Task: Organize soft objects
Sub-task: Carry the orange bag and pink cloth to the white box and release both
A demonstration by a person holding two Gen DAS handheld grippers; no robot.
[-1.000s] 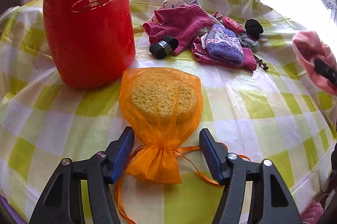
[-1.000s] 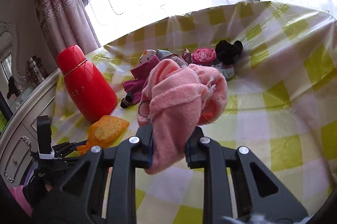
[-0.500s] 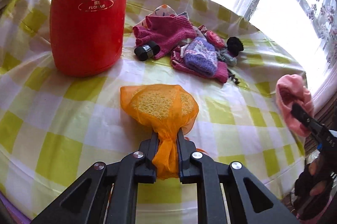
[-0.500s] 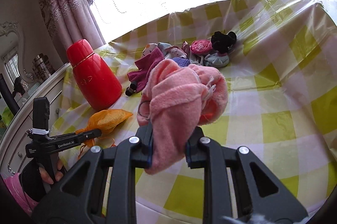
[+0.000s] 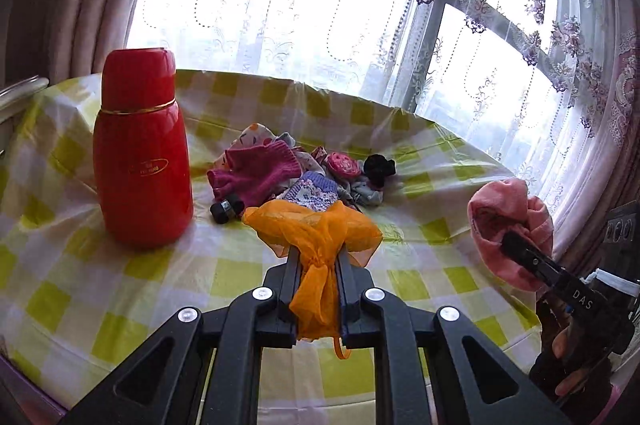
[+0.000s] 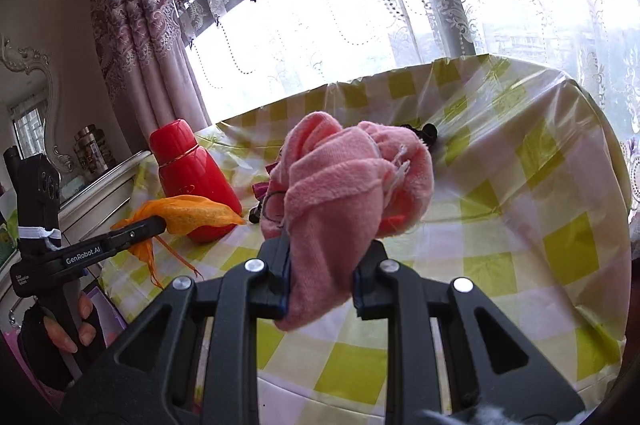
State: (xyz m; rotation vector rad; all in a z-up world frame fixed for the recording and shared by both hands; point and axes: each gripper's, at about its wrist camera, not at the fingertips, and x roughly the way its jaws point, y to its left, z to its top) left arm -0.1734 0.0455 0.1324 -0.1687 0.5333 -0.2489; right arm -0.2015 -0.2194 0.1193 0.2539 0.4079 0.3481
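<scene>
Up off table, pouch [image 5: 316, 229] between left claw [image 5: 316, 257] tips

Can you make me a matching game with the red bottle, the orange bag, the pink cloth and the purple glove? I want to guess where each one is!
Things:
1. red bottle
2. orange bag
3. pink cloth
4. purple glove

Places:
A. lying in the pile of soft things on the table
B. held up in the right gripper
C. standing upright on the checked tablecloth
D. pinched by its neck in the left gripper

Pairs: 1-C, 2-D, 3-B, 4-A
</scene>
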